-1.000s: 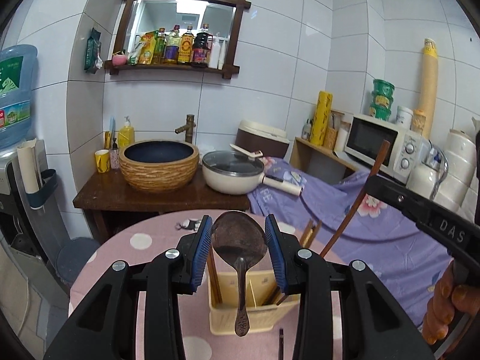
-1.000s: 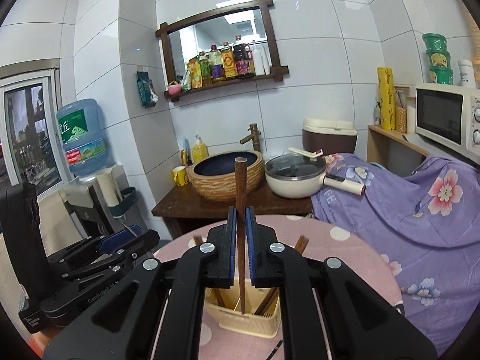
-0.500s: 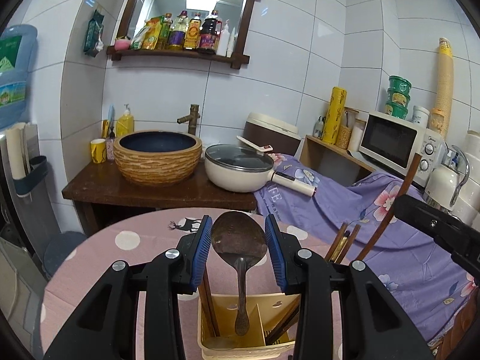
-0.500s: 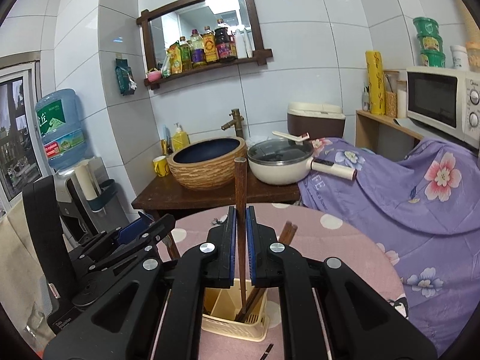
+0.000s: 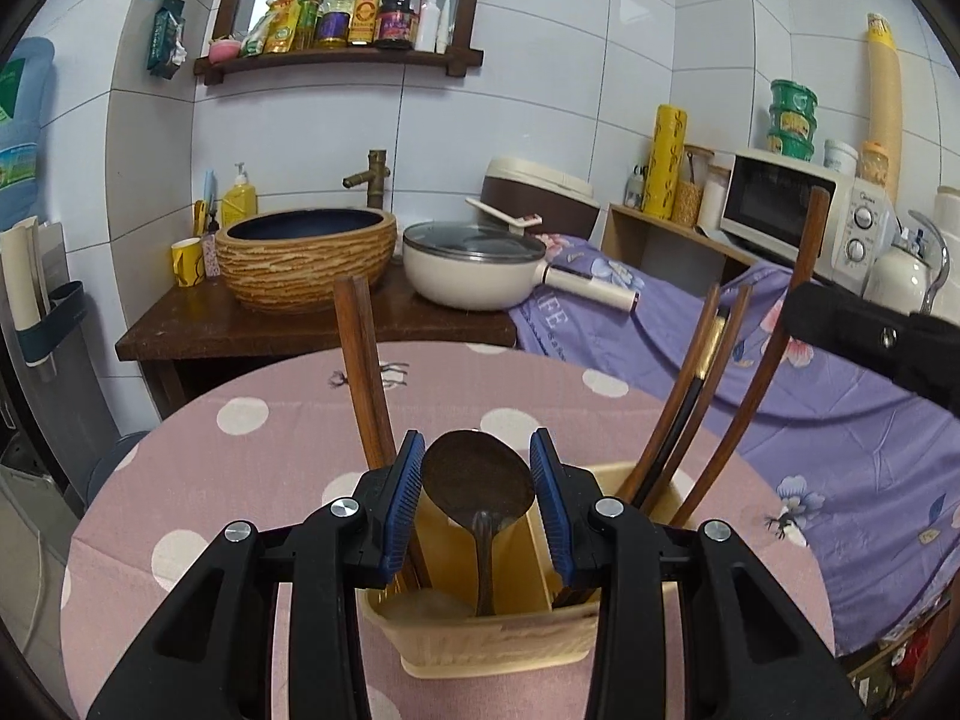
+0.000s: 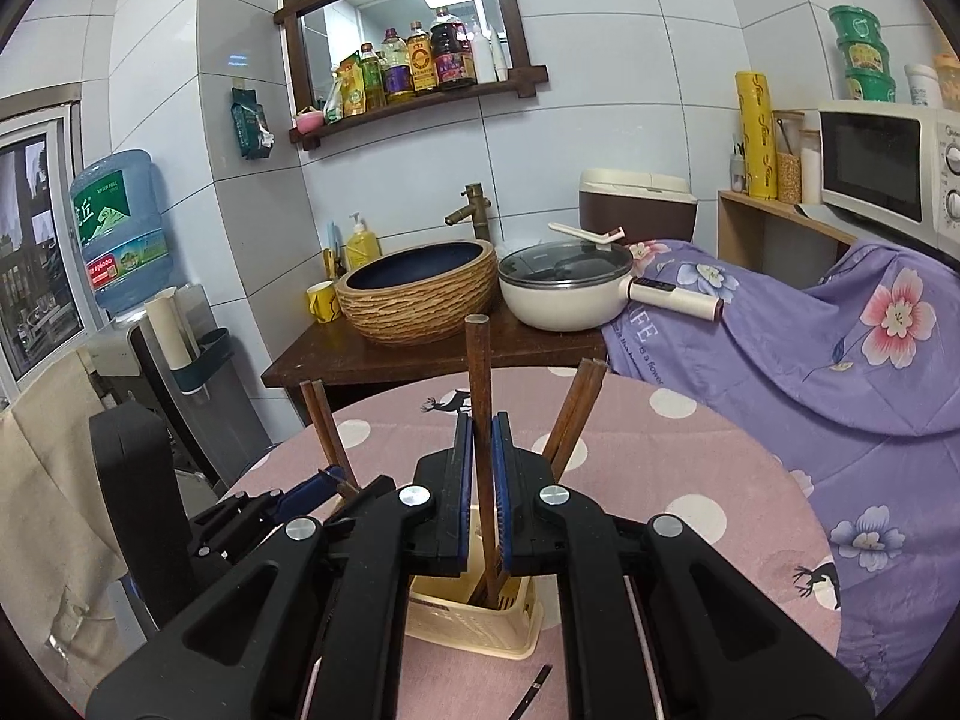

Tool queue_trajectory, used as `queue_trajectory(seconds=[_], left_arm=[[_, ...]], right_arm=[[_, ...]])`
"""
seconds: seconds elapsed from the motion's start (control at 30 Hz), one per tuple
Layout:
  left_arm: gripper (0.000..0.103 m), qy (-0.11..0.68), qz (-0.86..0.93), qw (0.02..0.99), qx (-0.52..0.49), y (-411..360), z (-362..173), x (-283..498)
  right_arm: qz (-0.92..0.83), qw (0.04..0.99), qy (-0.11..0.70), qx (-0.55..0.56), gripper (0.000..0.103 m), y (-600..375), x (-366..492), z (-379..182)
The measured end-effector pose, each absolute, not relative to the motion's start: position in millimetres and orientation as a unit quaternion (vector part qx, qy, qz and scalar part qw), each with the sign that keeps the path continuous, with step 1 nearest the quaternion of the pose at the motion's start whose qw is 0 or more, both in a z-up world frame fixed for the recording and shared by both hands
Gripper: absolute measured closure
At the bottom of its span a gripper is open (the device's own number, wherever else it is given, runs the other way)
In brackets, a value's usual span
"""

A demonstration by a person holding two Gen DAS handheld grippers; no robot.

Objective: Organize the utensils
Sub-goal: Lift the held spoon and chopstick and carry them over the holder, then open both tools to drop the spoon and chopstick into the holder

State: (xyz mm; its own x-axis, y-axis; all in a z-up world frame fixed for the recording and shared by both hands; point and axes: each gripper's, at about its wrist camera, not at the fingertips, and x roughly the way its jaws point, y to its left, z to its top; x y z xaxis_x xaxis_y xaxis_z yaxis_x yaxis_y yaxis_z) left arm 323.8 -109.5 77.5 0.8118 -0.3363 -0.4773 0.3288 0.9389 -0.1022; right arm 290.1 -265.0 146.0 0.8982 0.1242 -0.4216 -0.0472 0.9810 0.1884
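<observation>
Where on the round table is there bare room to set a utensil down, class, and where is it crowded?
Bare pink tablecloth lies between the utensil holder and the purple floral sheet, also behind the holder toward the wooden stand. The holder itself is crowded with chopsticks and spoon.

There's lettering on the purple floral bedspread (image 6: 780, 360): "LIFE" in big capitals, with "is a flower" running small beneath it, seen from the right wrist. The water jug (image 6: 120, 228) carries a green label with "TIGER HILL" printed across the top. Bottle labels on the wall shelf (image 5: 336, 57) and the microwave (image 5: 792, 210) badge are too small to read.
</observation>
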Motion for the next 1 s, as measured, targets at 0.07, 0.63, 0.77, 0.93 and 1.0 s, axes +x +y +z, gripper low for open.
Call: queue_trajectory(seconds=[0.07,0.63,0.77,0.93,1.0], left_arm=[[0.067,0.259,-0.176,0.950,-0.003,-110,71,323],[0.055,0.273,-0.192,0.943,0.009,-109,58,316],[0.034,0.248,-0.197,0.949,-0.006,-104,69,303],[0.011,0.209,-0.194,0.958,-0.012,-94,86,271],[0.006,0.204,-0.174,0.963,-0.008,-89,87,257]], right_arm=[[0.047,0.967,0.229,0.098,0.096,-268,292,140],[0.046,0.956,0.268,0.110,0.095,-276,301,106],[0.047,0.958,0.262,0.108,0.084,-278,295,108],[0.026,0.972,0.217,0.091,0.050,-281,266,115],[0.022,0.974,0.209,0.089,0.049,-284,254,115]])
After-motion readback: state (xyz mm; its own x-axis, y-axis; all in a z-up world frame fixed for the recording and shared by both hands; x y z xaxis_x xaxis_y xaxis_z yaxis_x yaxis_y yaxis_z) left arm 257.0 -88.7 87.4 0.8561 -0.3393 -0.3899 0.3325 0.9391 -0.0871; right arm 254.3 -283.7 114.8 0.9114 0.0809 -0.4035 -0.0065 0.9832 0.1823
